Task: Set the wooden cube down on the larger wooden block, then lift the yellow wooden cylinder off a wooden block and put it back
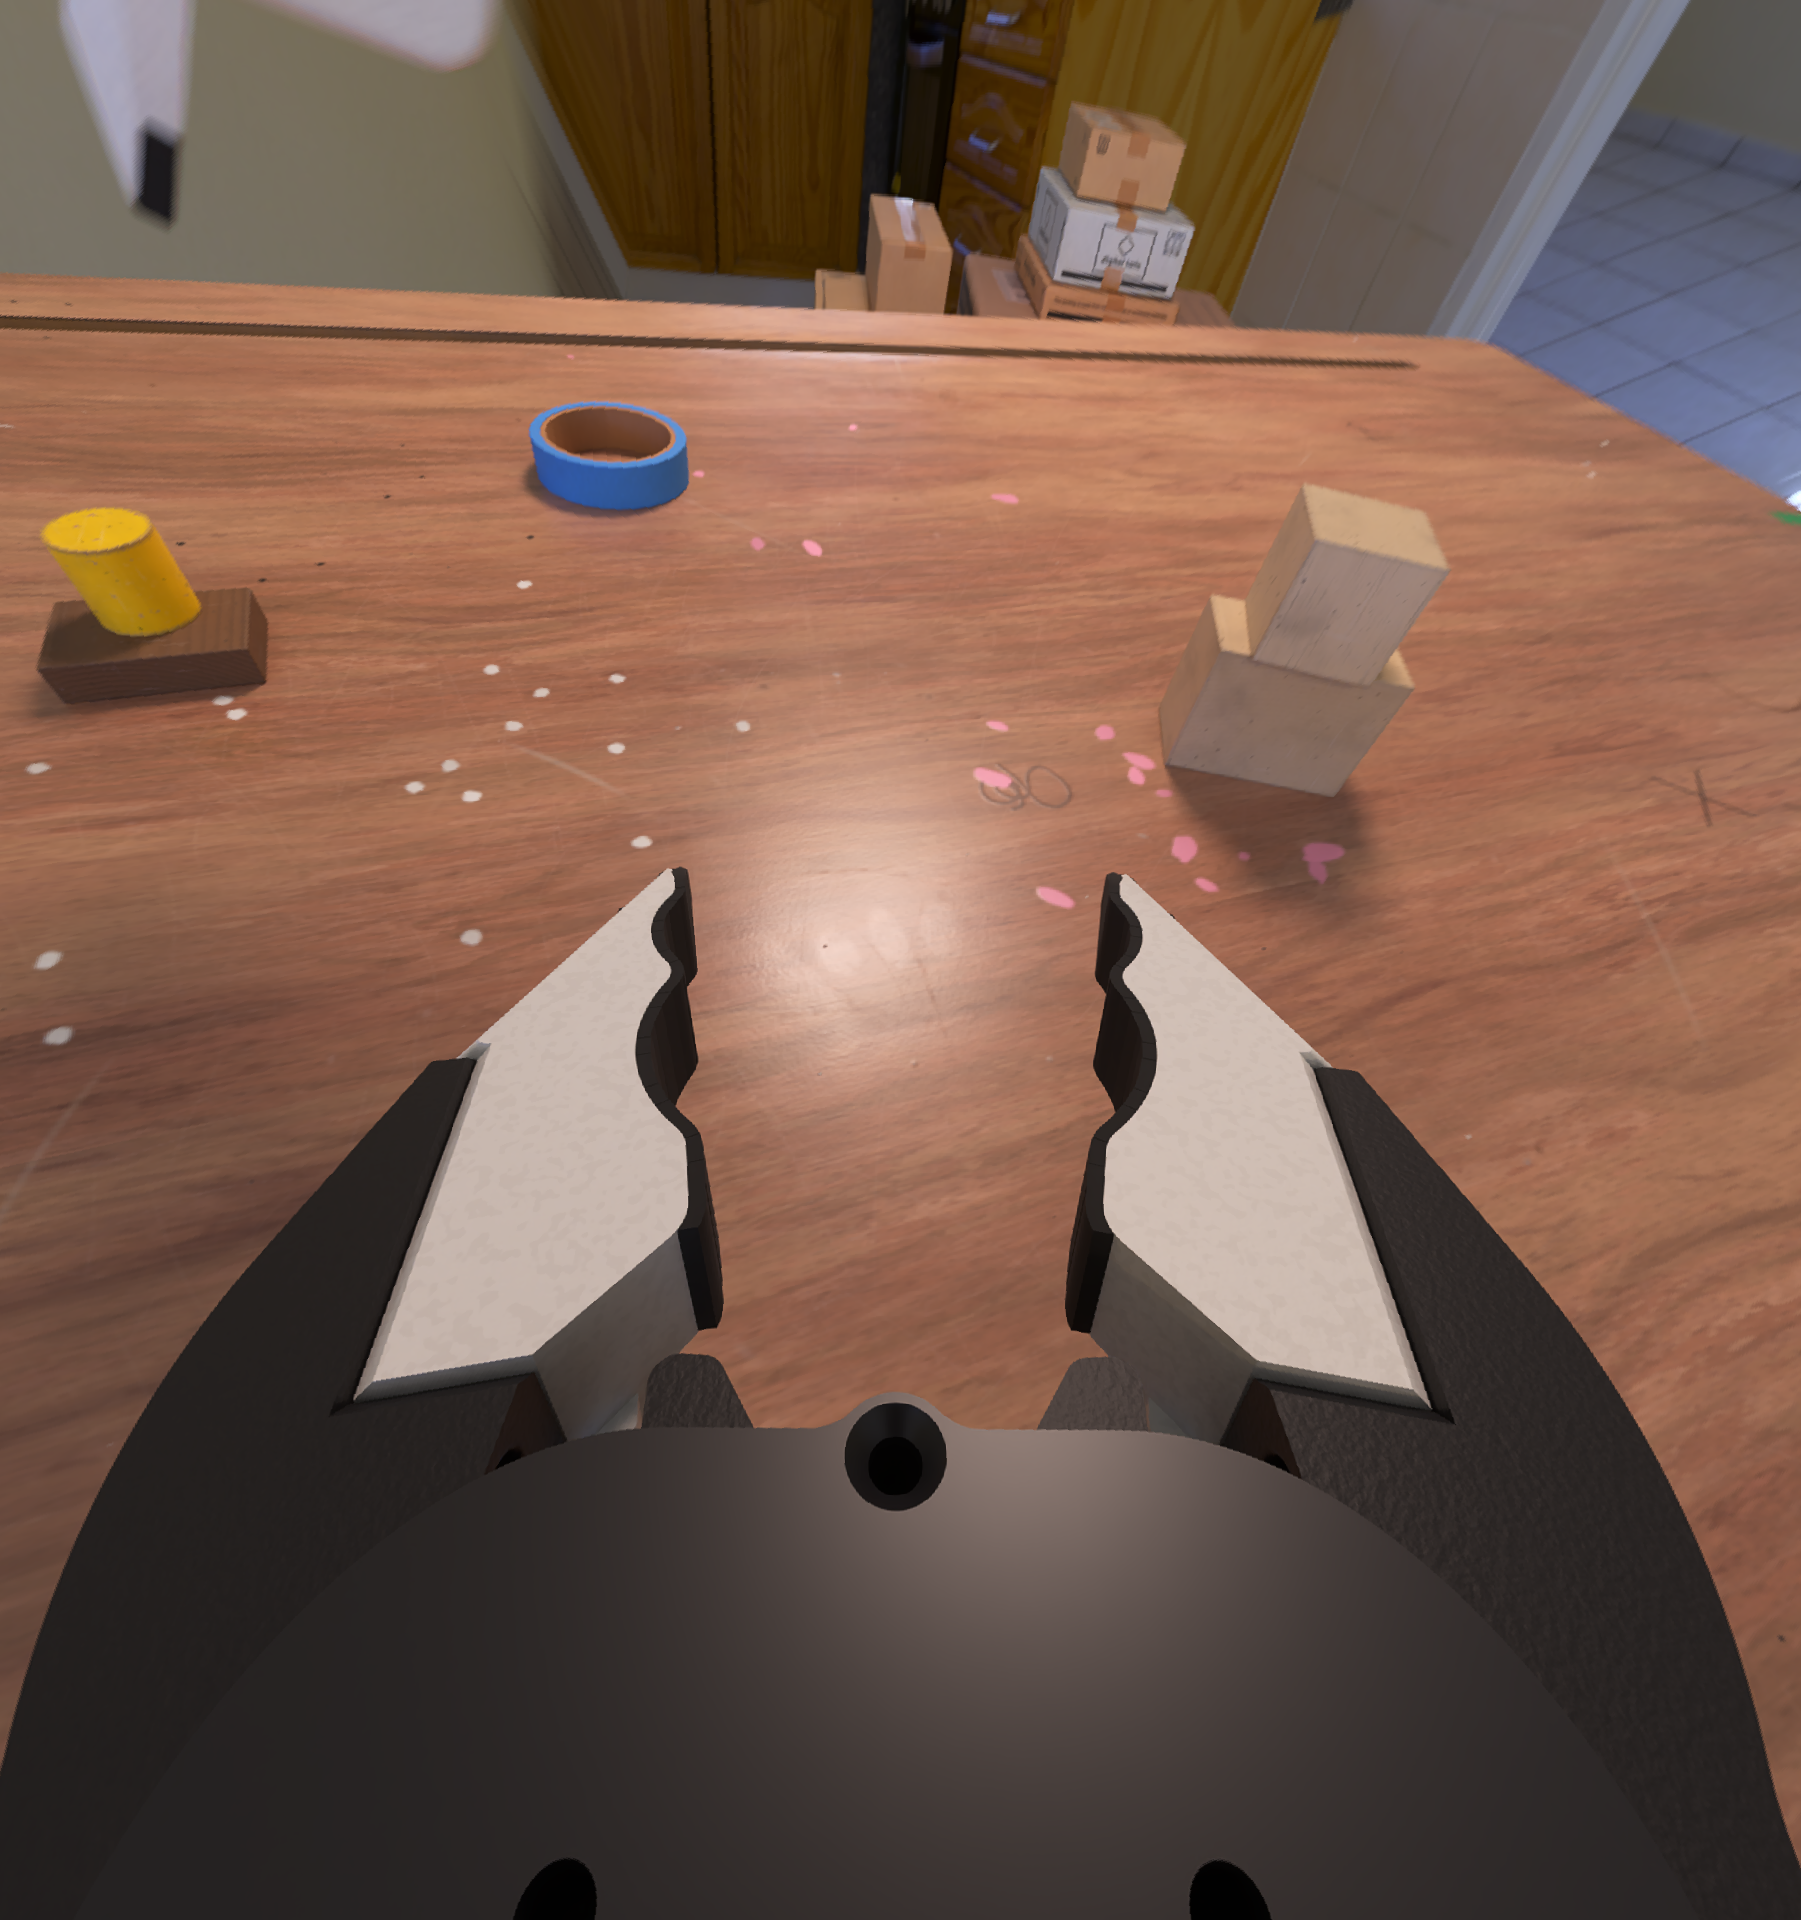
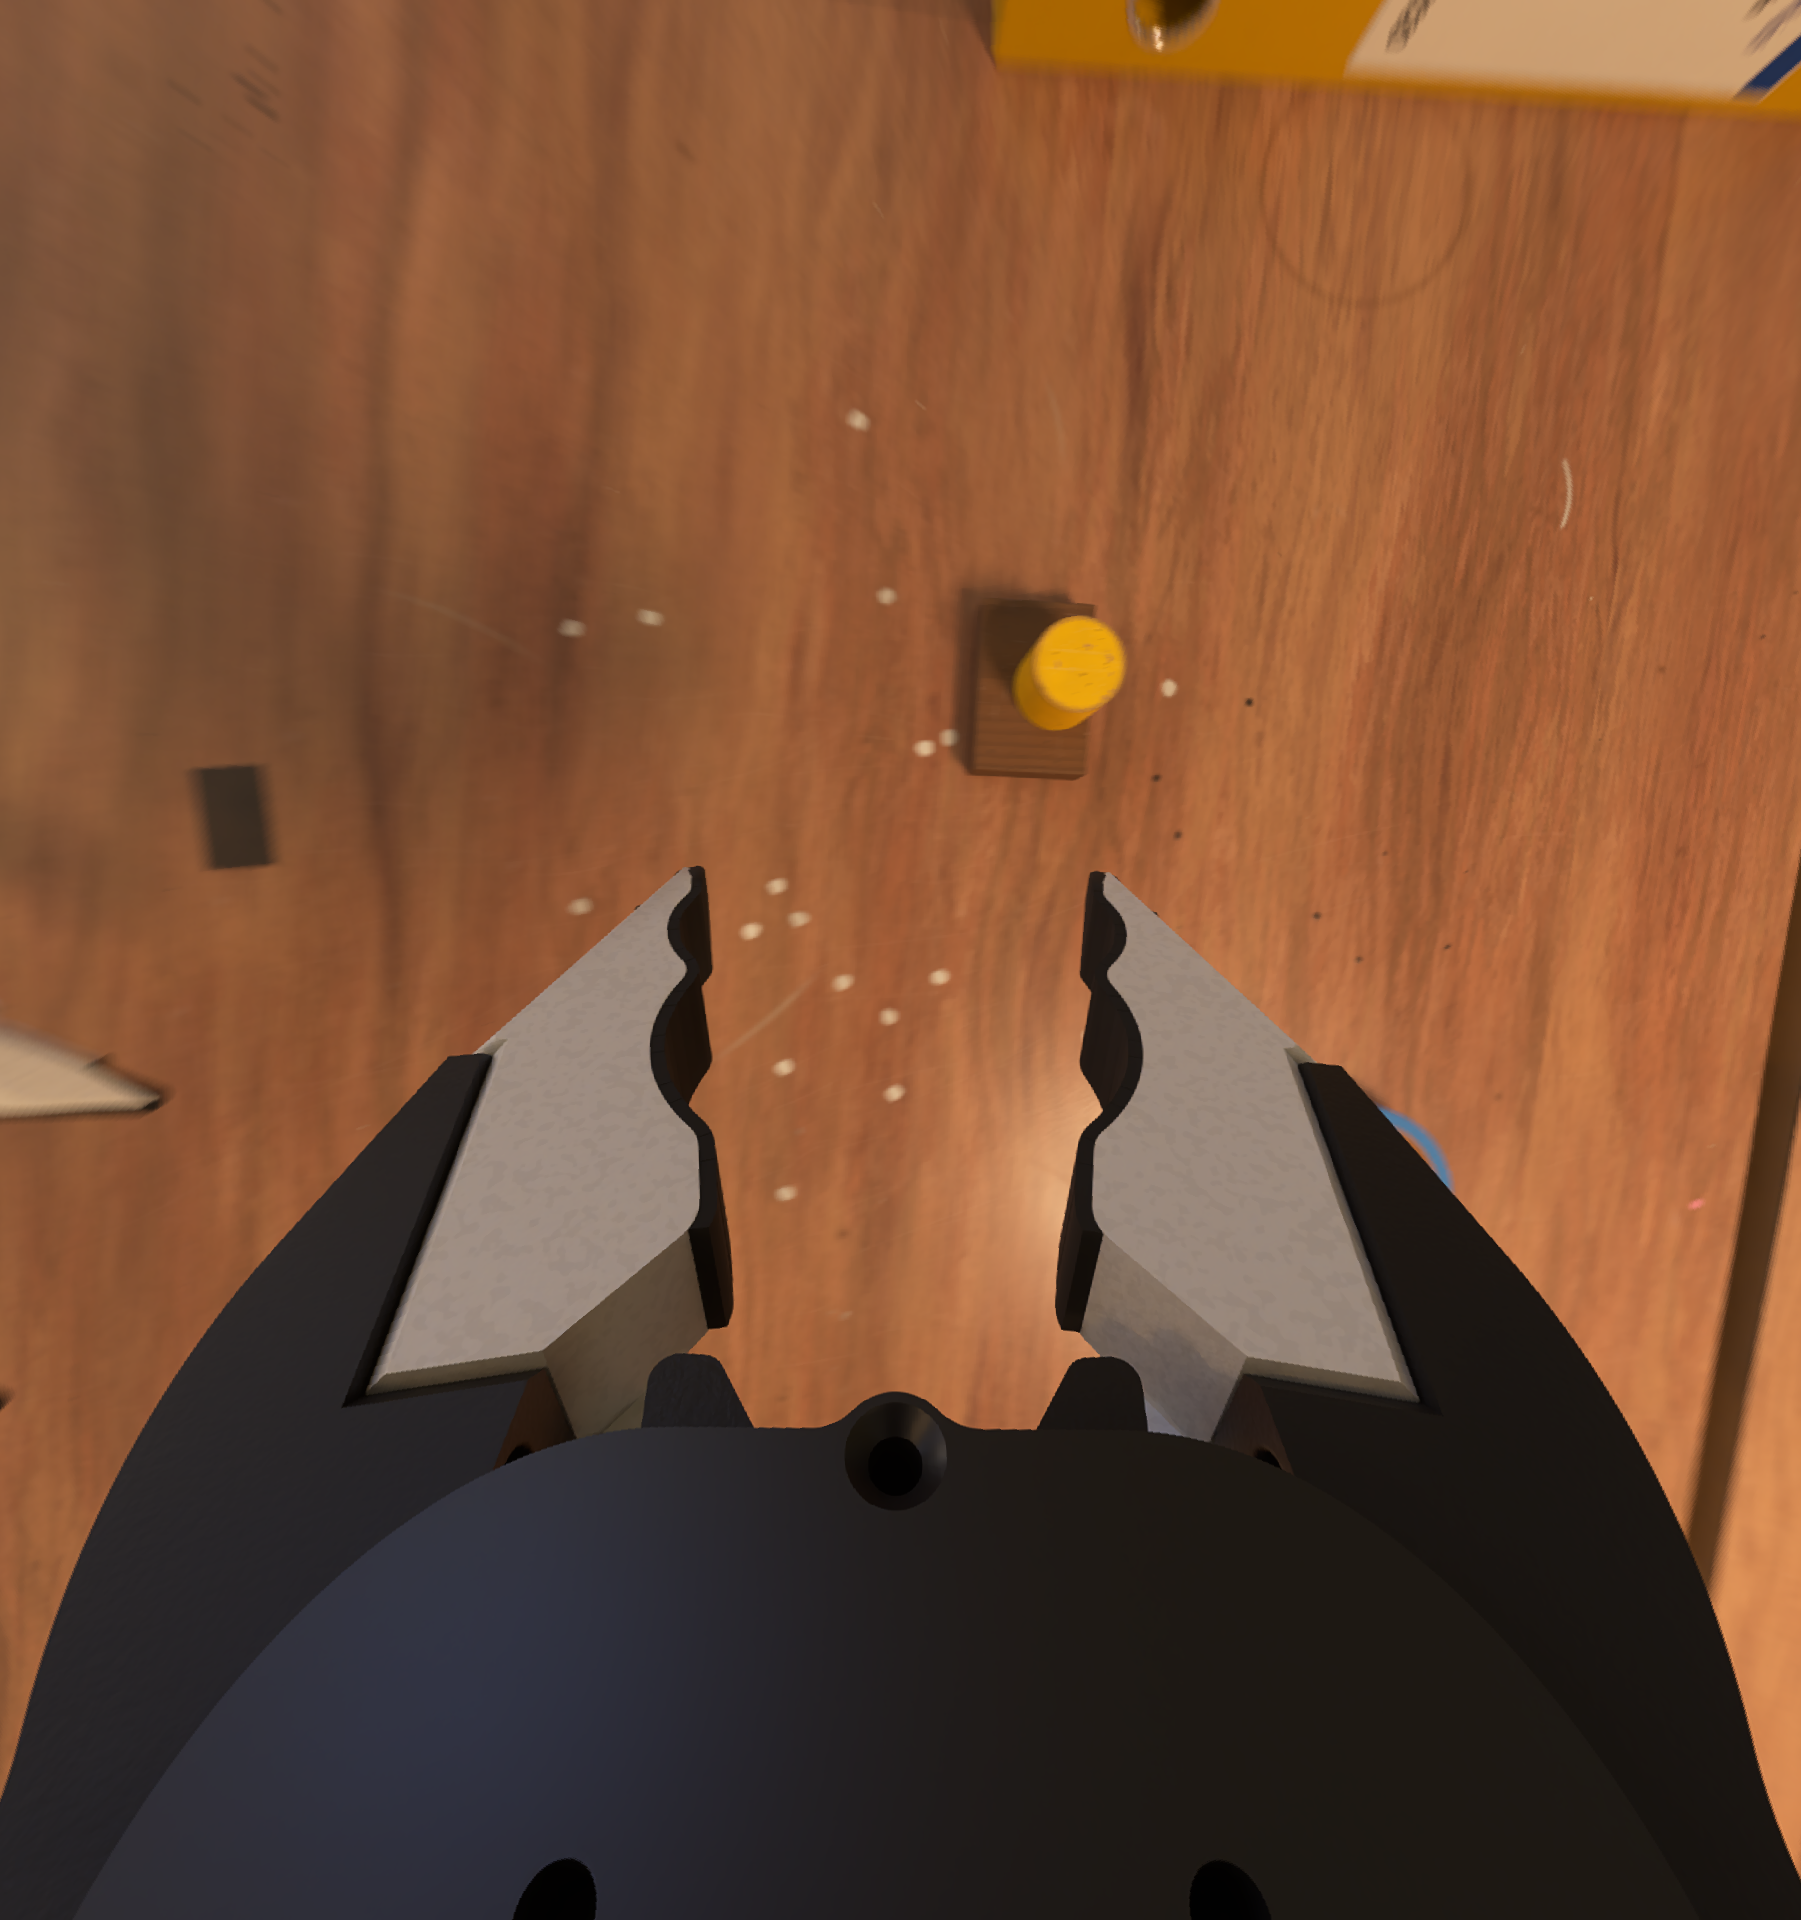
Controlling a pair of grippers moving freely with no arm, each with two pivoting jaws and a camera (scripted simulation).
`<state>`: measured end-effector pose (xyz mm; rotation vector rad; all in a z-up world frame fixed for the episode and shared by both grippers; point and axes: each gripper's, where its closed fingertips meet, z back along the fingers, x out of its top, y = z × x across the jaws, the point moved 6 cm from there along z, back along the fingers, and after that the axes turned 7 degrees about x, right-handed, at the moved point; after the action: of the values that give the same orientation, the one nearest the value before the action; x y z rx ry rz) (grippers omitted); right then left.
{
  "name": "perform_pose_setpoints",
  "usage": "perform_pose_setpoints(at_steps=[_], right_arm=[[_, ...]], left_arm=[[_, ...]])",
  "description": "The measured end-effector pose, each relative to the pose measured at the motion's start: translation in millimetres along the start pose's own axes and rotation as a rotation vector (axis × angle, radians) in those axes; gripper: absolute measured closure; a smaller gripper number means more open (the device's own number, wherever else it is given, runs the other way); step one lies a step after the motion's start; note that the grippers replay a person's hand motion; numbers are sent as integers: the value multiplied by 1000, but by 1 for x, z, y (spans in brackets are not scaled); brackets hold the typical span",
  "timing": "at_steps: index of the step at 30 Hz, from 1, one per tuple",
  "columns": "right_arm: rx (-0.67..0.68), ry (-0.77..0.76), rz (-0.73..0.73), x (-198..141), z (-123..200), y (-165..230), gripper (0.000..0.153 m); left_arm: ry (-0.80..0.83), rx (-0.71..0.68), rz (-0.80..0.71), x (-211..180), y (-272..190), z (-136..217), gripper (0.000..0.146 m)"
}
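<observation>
In the left wrist view a pale wooden cube [image 1: 1343,587] rests on a larger pale wooden block [image 1: 1280,717] at the right. A yellow wooden cylinder [image 1: 122,571] stands on a dark brown block [image 1: 163,660] at the far left. My left gripper [image 1: 894,883] is open and empty above the table, short of both. In the right wrist view the yellow cylinder [image 2: 1067,670] stands on the dark block [image 2: 1026,727], seen from above. My right gripper [image 2: 896,878] is open and empty, high over the table, with the cylinder ahead and slightly right.
A blue tape roll [image 1: 610,457] lies at the back of the wooden table [image 1: 875,644]; its edge shows beside my right finger [image 2: 1421,1143]. A yellow box [image 2: 1395,42] lies past the cylinder. The other gripper's fingers [image 1: 132,104] hang at upper left. Cardboard boxes [image 1: 1104,218] stand beyond the table.
</observation>
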<state>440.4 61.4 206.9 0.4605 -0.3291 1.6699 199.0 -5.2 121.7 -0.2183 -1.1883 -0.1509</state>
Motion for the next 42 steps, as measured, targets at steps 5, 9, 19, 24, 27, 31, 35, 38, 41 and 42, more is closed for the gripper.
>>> perform_pose_setpoints(at_steps=[5,9,19,24,27,31,35,38,41,42], right_arm=[[-28,263,-41,29,-69,-45,88],[-102,469,-36,29,-112,-63,95],[-123,494,2,39,-129,-54,118],[-85,308,44,48,-60,-21,118],[-100,225,52,40,-15,-4,118],[-93,177,28,15,20,10,118],[-76,148,-10,-8,31,15,118],[-58,124,-30,-17,34,17,118],[-47,111,-43,-19,34,16,118],[-47,109,-46,-18,33,15,118]], left_arm=[[54,32,-47,-5,4,0,68],[61,27,-62,-5,2,4,68],[103,26,-131,-12,-4,2,71],[106,42,-126,-14,-3,-1,71],[115,60,-143,-15,-3,-4,72],[126,85,-157,-17,-5,-9,73],[132,95,-155,-18,-6,-14,74],[137,111,-155,-19,-5,-16,74],[150,111,-145,-22,-2,-19,74],[153,112,-142,-23,-2,-19,74]])
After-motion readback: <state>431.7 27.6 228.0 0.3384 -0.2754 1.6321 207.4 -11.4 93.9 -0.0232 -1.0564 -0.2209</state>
